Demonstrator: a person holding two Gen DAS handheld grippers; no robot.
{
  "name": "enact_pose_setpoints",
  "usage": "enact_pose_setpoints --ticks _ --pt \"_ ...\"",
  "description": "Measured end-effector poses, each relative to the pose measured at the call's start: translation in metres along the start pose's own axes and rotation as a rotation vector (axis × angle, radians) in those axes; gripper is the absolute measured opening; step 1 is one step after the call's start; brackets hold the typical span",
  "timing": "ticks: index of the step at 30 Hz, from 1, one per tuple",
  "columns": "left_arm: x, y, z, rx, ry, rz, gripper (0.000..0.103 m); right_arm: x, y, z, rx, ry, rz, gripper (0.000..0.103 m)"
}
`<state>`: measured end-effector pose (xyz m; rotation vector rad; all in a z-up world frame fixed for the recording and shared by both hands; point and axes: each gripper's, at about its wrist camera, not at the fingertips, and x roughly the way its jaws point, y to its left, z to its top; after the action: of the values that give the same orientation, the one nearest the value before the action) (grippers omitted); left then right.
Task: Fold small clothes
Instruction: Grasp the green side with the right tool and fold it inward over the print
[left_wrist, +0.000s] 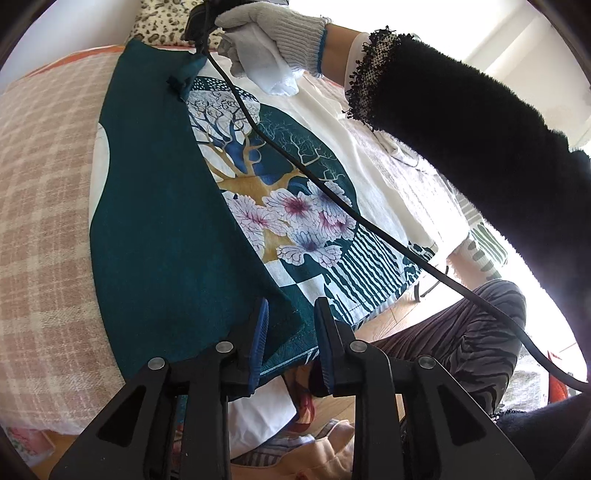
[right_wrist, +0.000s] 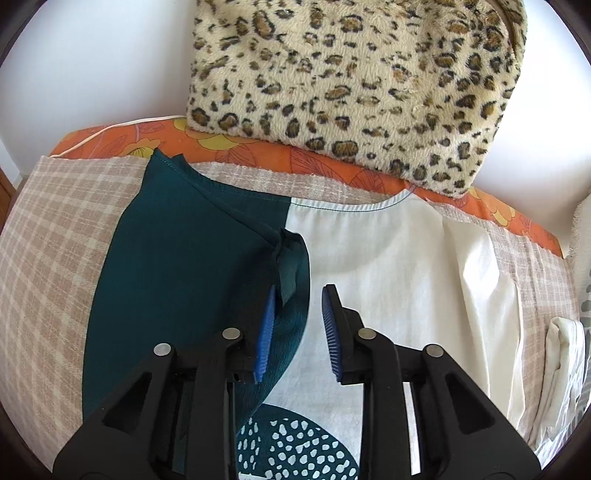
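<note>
A small teal and white top with a tree and flower print lies spread on a plaid blanket. Its teal side is folded over the print. My left gripper is open at the hem, its blue pads either side of the teal corner, apart from it. My right gripper is open above the neckline end, with the folded teal strap edge just ahead of its left pad. In the left wrist view the right gripper shows at the top, held by a white-gloved hand.
A leopard-print cushion stands at the back on an orange floral sheet. A black cable crosses the top. A black fuzzy sleeve and zebra-patterned trousers are at right. Other clothes lie below the edge.
</note>
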<state>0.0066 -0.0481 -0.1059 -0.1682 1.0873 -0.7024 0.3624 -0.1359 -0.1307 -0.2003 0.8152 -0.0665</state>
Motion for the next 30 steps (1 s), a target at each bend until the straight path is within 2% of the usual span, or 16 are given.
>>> enact_pose_setpoints --ticks 1,5,7,10,13,14,18,20,25,30 --pt "-0.004 -0.001 -0.001 0.008 -0.010 0.002 0.024 -0.004 -0.006 0.000 0.014 -0.016 -0.004 0.039" --pt "-0.021 0.007 -0.002 -0.015 -0.056 0.006 0.024 -0.024 -0.019 -0.005 0.030 -0.061 0.075 0.039" --pt "-0.027 0.011 -0.002 -0.019 -0.076 0.036 0.024 -0.036 -0.019 -0.012 0.029 -0.080 0.170 0.039" --pt "-0.037 0.015 -0.003 -0.016 -0.110 0.094 0.024 -0.050 -0.008 -0.028 0.016 -0.090 0.367 0.039" --pt "-0.045 0.023 -0.003 -0.032 -0.132 0.136 0.024 -0.056 0.009 -0.048 0.002 -0.052 0.508 0.039" --pt "-0.047 0.026 -0.003 -0.037 -0.136 0.147 0.024 -0.056 0.016 -0.056 -0.004 -0.036 0.529 0.039" --pt "-0.051 0.035 -0.001 -0.051 -0.156 0.196 0.024 -0.051 0.035 -0.081 -0.030 0.015 0.577 0.039" --pt "-0.050 0.039 0.001 -0.060 -0.165 0.208 0.024 -0.046 0.040 -0.089 -0.038 0.036 0.574 0.039" --pt "-0.055 0.041 0.002 -0.064 -0.182 0.230 0.024 -0.040 0.026 -0.102 -0.018 0.059 0.515 0.039" --pt "-0.055 0.032 0.003 -0.037 -0.190 0.236 0.024 -0.044 -0.001 -0.107 0.006 0.058 0.417 0.039"
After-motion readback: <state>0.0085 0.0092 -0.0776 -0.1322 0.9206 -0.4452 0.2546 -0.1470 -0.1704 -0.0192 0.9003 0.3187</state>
